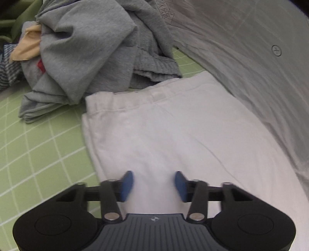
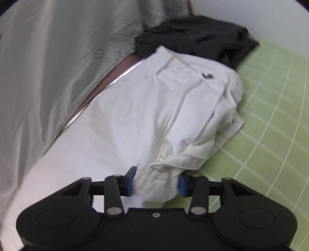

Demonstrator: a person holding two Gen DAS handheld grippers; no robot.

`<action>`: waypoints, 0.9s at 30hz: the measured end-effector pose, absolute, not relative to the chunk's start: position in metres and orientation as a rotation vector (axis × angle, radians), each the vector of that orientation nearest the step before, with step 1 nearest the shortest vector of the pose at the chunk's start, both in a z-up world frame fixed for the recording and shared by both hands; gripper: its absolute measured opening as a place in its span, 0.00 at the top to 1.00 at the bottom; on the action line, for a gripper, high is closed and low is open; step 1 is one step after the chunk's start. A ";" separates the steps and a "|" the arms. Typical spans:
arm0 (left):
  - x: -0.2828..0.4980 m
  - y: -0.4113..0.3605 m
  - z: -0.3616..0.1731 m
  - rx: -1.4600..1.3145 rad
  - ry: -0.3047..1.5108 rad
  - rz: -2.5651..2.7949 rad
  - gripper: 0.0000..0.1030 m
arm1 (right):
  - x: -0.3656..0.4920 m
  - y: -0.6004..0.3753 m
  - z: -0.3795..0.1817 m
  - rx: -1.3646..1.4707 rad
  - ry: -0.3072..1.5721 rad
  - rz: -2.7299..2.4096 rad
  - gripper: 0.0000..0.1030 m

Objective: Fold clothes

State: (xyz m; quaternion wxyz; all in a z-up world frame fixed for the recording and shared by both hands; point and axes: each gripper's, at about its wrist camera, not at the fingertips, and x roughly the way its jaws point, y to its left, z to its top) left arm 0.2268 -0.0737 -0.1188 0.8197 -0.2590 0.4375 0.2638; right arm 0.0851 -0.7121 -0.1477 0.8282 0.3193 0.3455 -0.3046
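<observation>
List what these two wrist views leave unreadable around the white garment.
- Left wrist view: the white garment's near end is hidden behind the left gripper.
- Left wrist view: printed lettering on the grey cloth is cut off by the top edge.
- Right wrist view: the small metal fastener is blurred.
- Right wrist view: whether the right gripper pinches the fold is unclear.

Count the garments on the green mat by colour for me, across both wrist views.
White: 1, the white trousers
Grey: 2, a grey top and a ribbed grey piece in the pile
Black: 1, the black garment
Blue striped: 1
Yellow: 1
Total: 6 on the green mat. The pile may hide more.
</observation>
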 end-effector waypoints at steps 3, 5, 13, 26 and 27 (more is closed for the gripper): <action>0.203 -0.061 -0.119 -0.676 0.961 0.569 0.94 | 0.061 -0.715 -0.143 0.660 0.727 -0.624 0.71; 0.184 -0.055 -0.121 -0.742 0.975 0.554 0.94 | 0.044 -0.717 -0.141 0.649 0.723 -0.608 0.74; 0.089 -0.076 -0.117 -0.713 0.995 0.405 0.91 | -0.059 -0.761 -0.137 0.503 0.754 -0.749 0.81; 0.078 -0.061 -0.118 -0.767 0.939 0.281 0.37 | -0.122 -0.766 -0.126 0.591 0.718 -0.868 0.55; 0.085 -0.059 -0.118 -0.767 0.935 0.271 0.35 | -0.123 -0.759 -0.126 0.618 0.706 -0.866 0.55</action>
